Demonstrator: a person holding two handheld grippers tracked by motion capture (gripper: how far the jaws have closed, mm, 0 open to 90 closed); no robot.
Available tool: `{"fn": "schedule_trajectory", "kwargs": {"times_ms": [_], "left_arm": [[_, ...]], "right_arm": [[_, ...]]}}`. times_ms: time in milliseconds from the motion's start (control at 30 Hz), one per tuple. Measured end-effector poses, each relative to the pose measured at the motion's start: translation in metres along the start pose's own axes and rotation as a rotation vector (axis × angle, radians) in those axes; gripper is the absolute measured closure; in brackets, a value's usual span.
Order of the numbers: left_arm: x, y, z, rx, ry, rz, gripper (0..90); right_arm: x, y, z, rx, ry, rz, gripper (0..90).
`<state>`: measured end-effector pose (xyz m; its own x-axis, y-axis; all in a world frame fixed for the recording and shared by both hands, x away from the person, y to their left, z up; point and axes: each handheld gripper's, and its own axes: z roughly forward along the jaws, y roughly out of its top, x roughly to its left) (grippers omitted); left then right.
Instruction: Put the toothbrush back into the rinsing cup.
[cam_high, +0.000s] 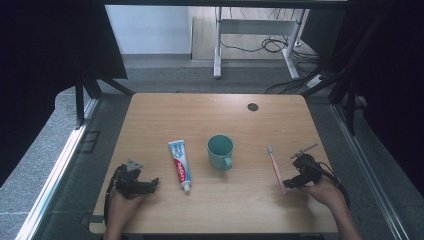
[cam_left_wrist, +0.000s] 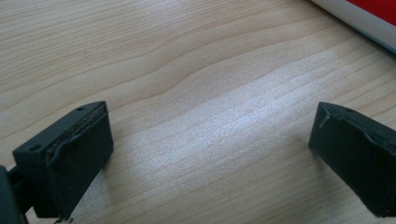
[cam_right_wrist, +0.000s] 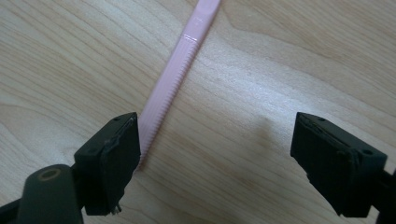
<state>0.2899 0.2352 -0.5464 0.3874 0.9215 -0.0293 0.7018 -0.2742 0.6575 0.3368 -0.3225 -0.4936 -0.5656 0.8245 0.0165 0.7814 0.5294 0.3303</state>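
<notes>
The pink toothbrush (cam_high: 276, 169) lies flat on the wooden worktop (cam_high: 250, 200), toward its right side, and the right tongs (cam_high: 295, 181) sit at the near end of its handle. In the high view the brush's long axis runs almost straight away from the person, the bristle head at the far end and the handle end close to the right hand (cam_high: 325, 192). The right gripper view shows the same thing up close: the ridged pink handle (cam_right_wrist: 170, 86) runs up and away from the lower left, its near end just beside the inner face of the jaw at the left of that view, while the other jaw stands well apart on bare wood. The right tongs (cam_right_wrist: 217, 158) are therefore spread wide with nothing gripped; the handle lies off-centre, hard against one jaw rather than midway between the two.

That offset is what the coming move turns on, as I judge it. To take the brush, the right tongs would need to shift sideways toward the handle so that it lies across the gap.

The left tongs (cam_high: 150, 185) rest near the front left of the worktop, also spread apart over bare wood (cam_left_wrist: 212, 140), and are much farther from the brush. Between the two hands lie a toothpaste tube (cam_high: 180, 165), cap toward the person, and a teal mug (cam_high: 220, 151) standing upright, its handle facing the near edge.
</notes>
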Motion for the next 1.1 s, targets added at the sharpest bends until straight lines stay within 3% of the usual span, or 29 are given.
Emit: {"fn": "schedule_trajectory", "kwargs": {"times_ms": [333,700,867,1100], "left_arm": [[0.000,0.000,0.000,0.000,0.000,0.000,0.0],[0.000,0.000,0.000,0.000,0.000,0.000,0.0],[0.000,0.000,0.000,0.000,0.000,0.000,0.0],[0.000,0.000,0.000,0.000,0.000,0.001,0.0]], "right_arm": [[0.003,0.014,0.003,0.045,0.041,0.011,19.9],[0.008,0.032,0.006,0.102,0.037,0.020,26.7],[0.009,0.043,0.008,0.138,0.024,0.036,31.9],[0.008,0.055,0.011,0.173,0.058,0.072,45.0]]}}
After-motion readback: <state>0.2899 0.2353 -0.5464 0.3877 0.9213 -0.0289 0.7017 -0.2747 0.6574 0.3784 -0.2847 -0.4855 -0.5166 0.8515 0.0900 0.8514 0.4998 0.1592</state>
